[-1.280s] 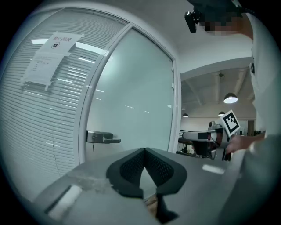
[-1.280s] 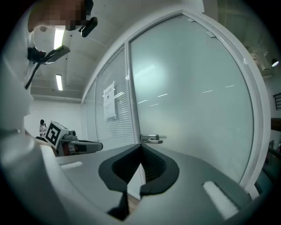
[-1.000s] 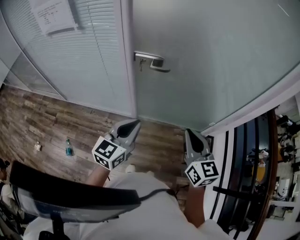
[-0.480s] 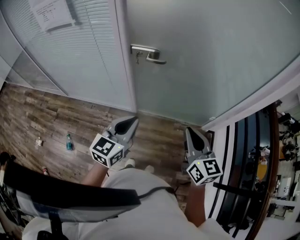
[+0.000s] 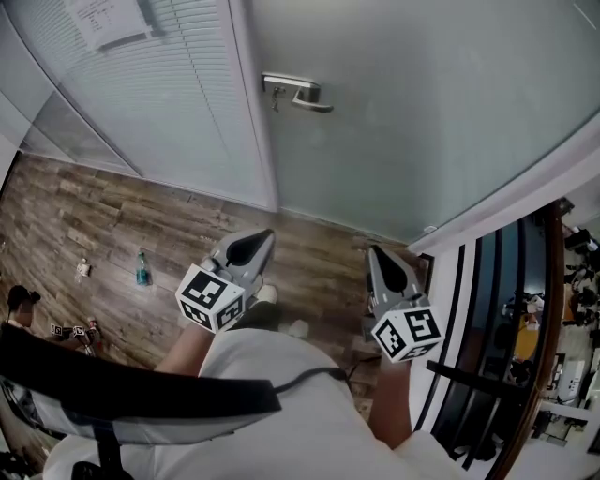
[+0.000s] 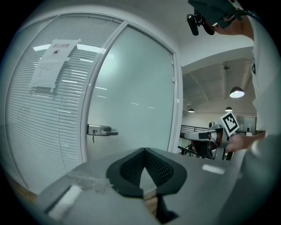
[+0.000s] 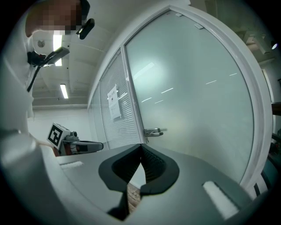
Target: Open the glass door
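Glass door (image 5: 422, 112) likely heavy, rigid, slick; best hold: lever handle (image 5: 300, 92). Left gripper (image 5: 262, 239), right gripper (image 5: 377, 255) clenched, empty.

The handle (image 5: 298, 92) sits at the left edge of the glass door (image 5: 422, 122). Left of the door stands a panel of blinds (image 5: 169, 103), a sheet of paper (image 5: 108, 21) on it. A bottle (image 5: 142, 270) is on the floor (image 5: 94, 216), left of the door. A railing (image 5: 483, 309) runs right of the door.
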### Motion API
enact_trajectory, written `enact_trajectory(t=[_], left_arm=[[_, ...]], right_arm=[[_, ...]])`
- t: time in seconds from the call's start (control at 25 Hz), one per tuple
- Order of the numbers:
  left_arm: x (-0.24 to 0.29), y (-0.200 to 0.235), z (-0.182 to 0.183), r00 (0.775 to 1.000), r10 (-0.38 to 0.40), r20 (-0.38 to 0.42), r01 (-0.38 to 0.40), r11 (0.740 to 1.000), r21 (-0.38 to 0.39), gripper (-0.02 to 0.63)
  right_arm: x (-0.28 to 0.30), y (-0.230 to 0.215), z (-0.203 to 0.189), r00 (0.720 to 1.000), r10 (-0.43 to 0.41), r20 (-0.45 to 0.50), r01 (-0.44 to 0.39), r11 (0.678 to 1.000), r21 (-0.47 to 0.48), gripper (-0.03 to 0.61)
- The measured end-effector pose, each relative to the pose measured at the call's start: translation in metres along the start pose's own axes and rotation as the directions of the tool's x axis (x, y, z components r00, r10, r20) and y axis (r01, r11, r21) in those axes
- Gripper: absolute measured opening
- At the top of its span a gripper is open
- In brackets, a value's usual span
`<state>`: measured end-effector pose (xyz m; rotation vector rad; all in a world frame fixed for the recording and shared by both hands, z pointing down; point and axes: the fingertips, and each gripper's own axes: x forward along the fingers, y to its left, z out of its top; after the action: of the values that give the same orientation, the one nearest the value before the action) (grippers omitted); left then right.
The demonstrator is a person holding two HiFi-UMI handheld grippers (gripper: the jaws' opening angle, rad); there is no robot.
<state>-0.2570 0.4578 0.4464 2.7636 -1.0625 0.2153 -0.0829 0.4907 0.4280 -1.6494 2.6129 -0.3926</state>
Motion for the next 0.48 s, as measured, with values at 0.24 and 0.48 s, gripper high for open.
enact_trajectory(t=[0.24,0.48], left_arm=[[0.017,0.007,0.015,1.0,0.01,0.018,-0.011,1.0,0.024,0.002],[0.032,0.033,0.021,0.999,0.004,0.044,-0.005,1.0,0.006,0.002]], right_arm=[[0.022,0.005,0.0,0.999,0.05,-0.019,-0.051,0.998,-0.044,0.008],[0.063,0.006,0.006,0.997,0.074,-0.036,-0.076,0.995,-0.058,0.008]])
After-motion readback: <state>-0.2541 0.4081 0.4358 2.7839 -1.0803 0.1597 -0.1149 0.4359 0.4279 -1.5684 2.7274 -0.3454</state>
